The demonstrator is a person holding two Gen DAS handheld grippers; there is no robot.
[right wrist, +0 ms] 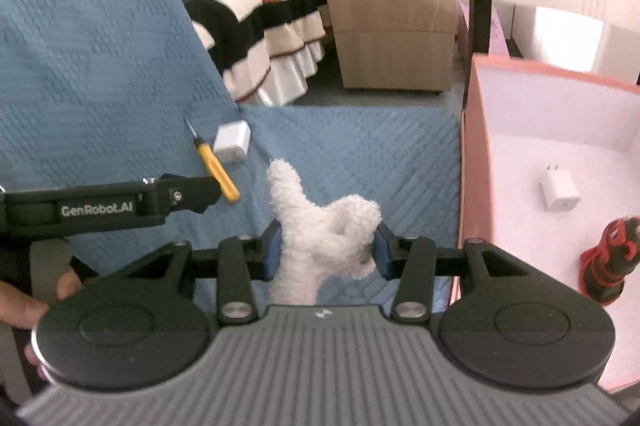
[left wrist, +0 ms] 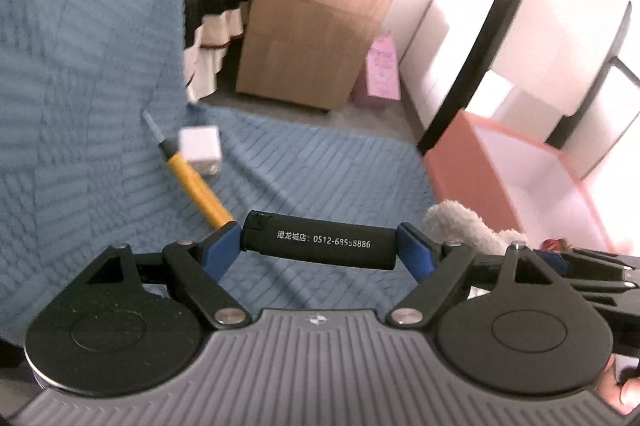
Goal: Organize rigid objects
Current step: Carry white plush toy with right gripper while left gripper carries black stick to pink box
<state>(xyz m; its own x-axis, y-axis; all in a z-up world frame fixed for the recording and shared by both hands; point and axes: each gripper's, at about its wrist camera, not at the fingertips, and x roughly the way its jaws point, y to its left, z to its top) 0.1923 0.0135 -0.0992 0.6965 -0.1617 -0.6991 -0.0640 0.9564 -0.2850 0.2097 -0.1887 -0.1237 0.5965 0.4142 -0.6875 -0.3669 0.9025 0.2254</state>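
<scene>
The left gripper [left wrist: 320, 246] is clamping a black cylindrical plastic lighter with white print [left wrist: 320, 241] end to end between its blue pads, jaws spread about halfway, the lighter lying crosswise above the blue quilted bedspread [left wrist: 320, 170]. The right gripper [right wrist: 325, 250] is pinching a white fluffy plush toy [right wrist: 320, 230] between its pads, jaws roughly half open around the soft body.

The pink open-topped cardboard box with a white interior [right wrist: 476, 162] is sitting at about three o'clock of the right gripper, already holding a white plug adapter [right wrist: 560, 192] and a red-and-black corded object [right wrist: 610, 262]. To do this step well, the left hand probably needs to be carrying the lighter level over the box wall toward two o'clock, lowering it well inside before loosening, since an end-to-end grip on a smooth cylinder could be slipping if tilted.

Lying on the bedspread at about ten o'clock are a yellow-handled craft knife [left wrist: 196, 182] and a white cube-shaped charger [left wrist: 200, 148], touching or just beside each other. The plush toy and right gripper are sitting between the lighter and the box, so the hands risk crowding. A wooden bedside cabinet [right wrist: 394, 10] is standing beyond.
</scene>
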